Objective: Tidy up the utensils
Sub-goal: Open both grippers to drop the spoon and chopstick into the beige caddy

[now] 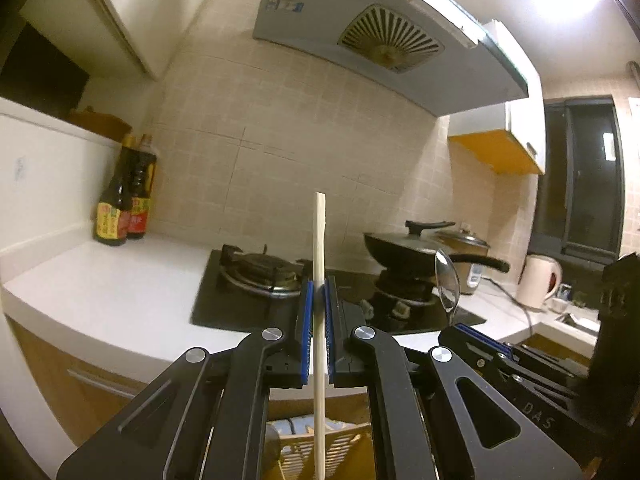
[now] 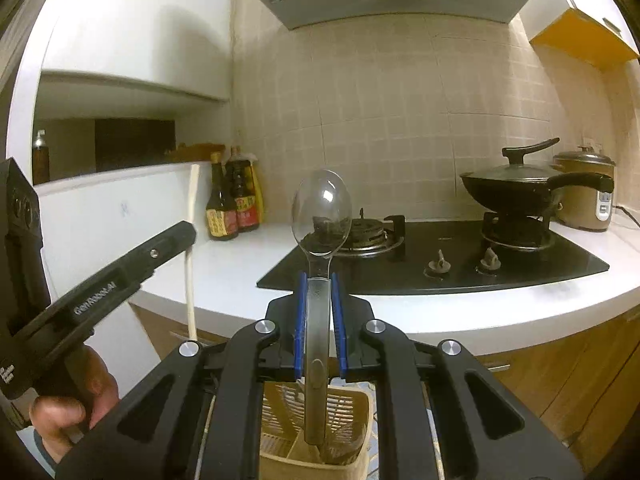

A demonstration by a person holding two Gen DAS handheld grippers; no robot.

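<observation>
My left gripper (image 1: 319,292) is shut on a pale wooden chopstick (image 1: 319,248) that stands upright, its top above the jaws and its lower end down over a beige slotted utensil basket (image 1: 340,452). My right gripper (image 2: 319,280) is shut on the handle of a metal spoon (image 2: 322,208), bowl up, its handle end hanging over the utensil basket (image 2: 352,412). The spoon (image 1: 447,280) and right gripper (image 1: 476,334) also show at the right of the left wrist view. In the right wrist view the left gripper (image 2: 188,236) holds the chopstick (image 2: 191,280) at the left, gripped by a hand (image 2: 76,404).
A white counter (image 1: 112,280) carries a black gas hob (image 2: 440,256) with a lidded black pan (image 2: 524,184). Two sauce bottles (image 2: 232,204) stand in the corner. A rice cooker (image 2: 584,192) and white kettle (image 1: 538,280) sit to the right. A range hood (image 1: 380,40) hangs overhead.
</observation>
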